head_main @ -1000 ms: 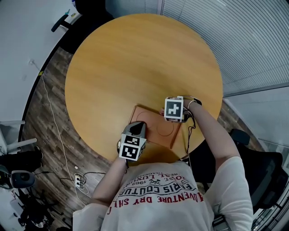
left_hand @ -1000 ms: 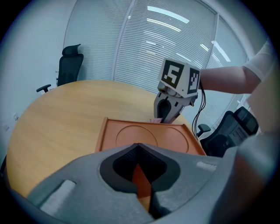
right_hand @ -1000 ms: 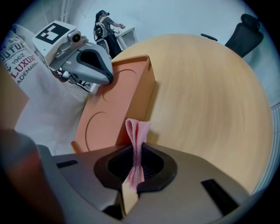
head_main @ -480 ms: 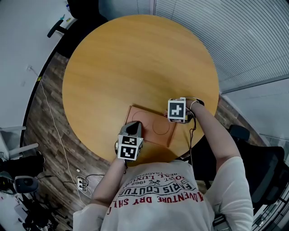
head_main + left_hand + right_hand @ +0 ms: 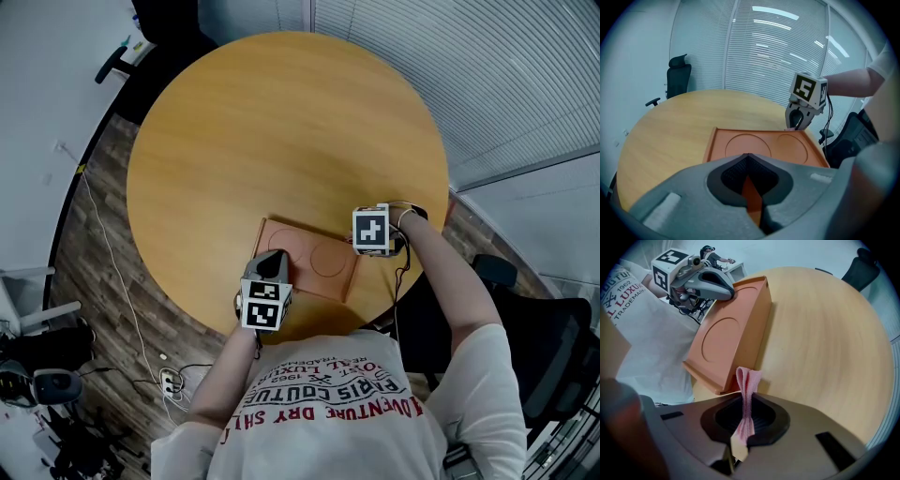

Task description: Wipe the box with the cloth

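Observation:
A flat orange box point(image 5: 309, 258) with two round recesses lies on the round wooden table point(image 5: 272, 131), close to the edge nearest me. My left gripper point(image 5: 277, 264) is shut on the box's near edge point(image 5: 750, 194), and the orange rim shows between its jaws. My right gripper point(image 5: 363, 247) is shut on a folded pink cloth point(image 5: 747, 392). It holds the cloth at the box's far right corner point(image 5: 802, 133). In the right gripper view the box point(image 5: 729, 331) stretches away to the left, with the left gripper point(image 5: 717, 287) at its other end.
The box sits near the table's rim, just in front of my body. Black office chairs point(image 5: 525, 347) stand at the right and another point(image 5: 677, 77) beyond the table. Cables point(image 5: 169, 375) lie on the wood floor. Window blinds point(image 5: 778, 51) fill the background.
My right gripper with the cloth has slid right, from over the box's right part to its right corner. The left gripper keeps its hold on the box.

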`<state>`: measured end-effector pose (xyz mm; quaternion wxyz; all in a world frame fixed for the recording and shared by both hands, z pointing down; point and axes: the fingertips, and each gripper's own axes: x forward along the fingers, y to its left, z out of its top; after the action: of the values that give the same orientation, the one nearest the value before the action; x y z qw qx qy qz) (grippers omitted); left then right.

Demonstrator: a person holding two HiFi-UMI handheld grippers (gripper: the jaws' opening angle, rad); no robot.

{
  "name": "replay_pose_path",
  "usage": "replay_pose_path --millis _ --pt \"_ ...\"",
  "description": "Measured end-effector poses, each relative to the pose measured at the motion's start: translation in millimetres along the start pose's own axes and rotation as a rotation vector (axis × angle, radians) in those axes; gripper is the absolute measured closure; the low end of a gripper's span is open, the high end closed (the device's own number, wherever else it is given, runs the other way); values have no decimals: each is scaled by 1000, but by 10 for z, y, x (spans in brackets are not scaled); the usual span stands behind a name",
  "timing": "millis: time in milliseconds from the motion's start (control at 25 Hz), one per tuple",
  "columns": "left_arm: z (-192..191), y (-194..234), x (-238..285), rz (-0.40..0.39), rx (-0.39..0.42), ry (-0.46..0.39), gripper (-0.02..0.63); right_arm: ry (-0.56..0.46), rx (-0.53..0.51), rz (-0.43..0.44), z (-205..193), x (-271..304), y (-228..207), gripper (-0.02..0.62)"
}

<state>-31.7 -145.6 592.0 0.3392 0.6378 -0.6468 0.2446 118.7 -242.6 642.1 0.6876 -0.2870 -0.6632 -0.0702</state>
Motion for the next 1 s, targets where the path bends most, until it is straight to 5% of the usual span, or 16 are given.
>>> replay_pose_path --millis 360,1000 --pt "1 6 -24 3 8 -6 597 -28 85 -66 -150 -79 99 565" --pt "-63 -104 -58 -105 121 17 597 -510 711 -461 -156 -234 290 565"
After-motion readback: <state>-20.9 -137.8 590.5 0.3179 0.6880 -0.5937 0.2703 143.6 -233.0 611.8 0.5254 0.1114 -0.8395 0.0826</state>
